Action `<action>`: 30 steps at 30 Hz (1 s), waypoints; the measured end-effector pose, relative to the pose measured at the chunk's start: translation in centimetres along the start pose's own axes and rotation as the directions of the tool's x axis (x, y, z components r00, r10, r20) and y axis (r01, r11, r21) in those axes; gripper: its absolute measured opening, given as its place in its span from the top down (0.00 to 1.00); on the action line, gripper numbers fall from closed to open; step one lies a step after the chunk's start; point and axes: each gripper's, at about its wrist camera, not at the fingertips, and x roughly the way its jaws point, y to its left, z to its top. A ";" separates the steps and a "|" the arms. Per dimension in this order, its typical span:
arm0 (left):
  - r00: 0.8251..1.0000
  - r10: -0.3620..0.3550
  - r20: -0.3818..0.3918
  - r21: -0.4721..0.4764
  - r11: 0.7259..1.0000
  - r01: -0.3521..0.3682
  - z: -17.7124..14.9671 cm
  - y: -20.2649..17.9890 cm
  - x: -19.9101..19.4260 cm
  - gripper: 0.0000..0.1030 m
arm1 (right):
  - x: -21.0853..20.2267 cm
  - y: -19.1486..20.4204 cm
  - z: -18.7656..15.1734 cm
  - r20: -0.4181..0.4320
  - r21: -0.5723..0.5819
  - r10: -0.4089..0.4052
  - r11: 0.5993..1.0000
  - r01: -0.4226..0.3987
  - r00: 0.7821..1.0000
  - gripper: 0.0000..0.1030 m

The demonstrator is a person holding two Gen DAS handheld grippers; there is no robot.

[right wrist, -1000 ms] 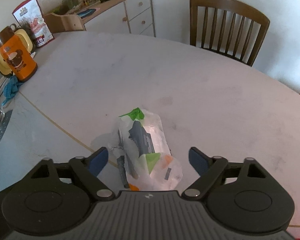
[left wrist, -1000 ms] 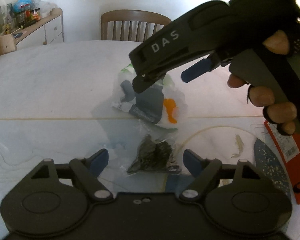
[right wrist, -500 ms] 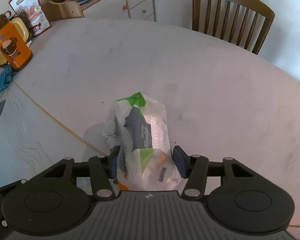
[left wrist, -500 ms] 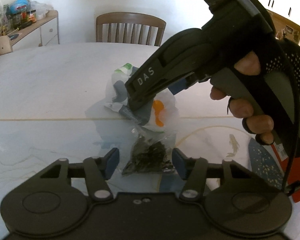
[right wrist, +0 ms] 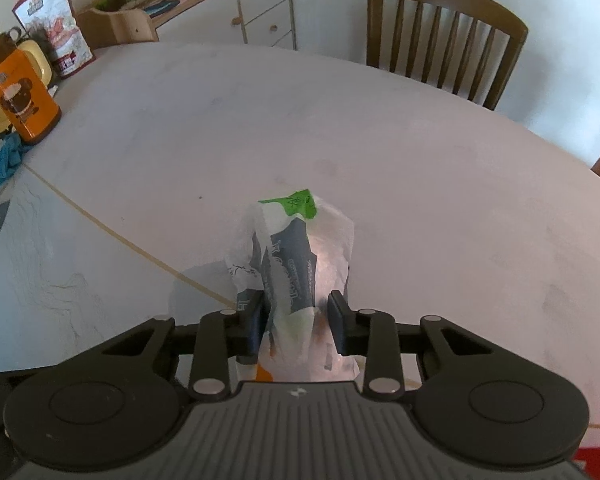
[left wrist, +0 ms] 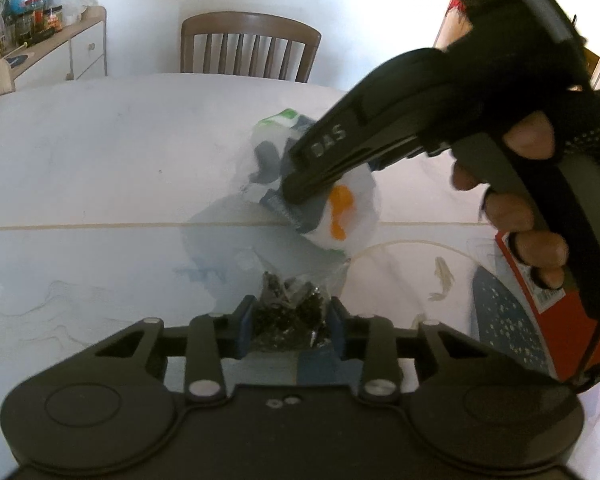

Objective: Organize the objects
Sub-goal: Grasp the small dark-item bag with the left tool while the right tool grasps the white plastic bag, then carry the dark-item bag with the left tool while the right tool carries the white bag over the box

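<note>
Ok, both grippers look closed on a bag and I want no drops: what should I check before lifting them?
1. Left gripper shut on the clear bag of dark bits: ok.
2. Right gripper shut on the white printed bag: ok.
3. Grip depth on white bag: only the near end is pinched, not ok.
4. Bags apart from each other: cannot tell.
5. Table beyond the white bag free: ok.

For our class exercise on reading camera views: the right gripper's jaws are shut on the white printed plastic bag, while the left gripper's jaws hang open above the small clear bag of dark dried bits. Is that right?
Not quite. In the left wrist view the left gripper has its jaws shut on the small clear bag of dark dried bits, not open above it. The right gripper does grip the white printed plastic bag.
</note>
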 end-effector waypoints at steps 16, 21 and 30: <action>0.999 -0.034 0.037 -0.017 0.999 0.034 1.1 -2.7 -6.0 0.66 | -10.2 -1.8 -5.0 0.033 0.054 -0.010 0.999 0.008 0.999 0.69; 0.997 -0.049 0.053 -0.011 0.999 0.049 1.5 -4.2 -7.7 0.66 | -13.7 -2.4 -7.1 0.061 0.088 -0.008 0.996 0.003 0.998 0.69; 0.995 -0.078 0.062 0.001 0.997 0.079 2.1 -8.2 -9.2 0.66 | -19.5 -4.9 -11.7 0.091 0.118 -0.028 0.993 0.017 0.995 0.69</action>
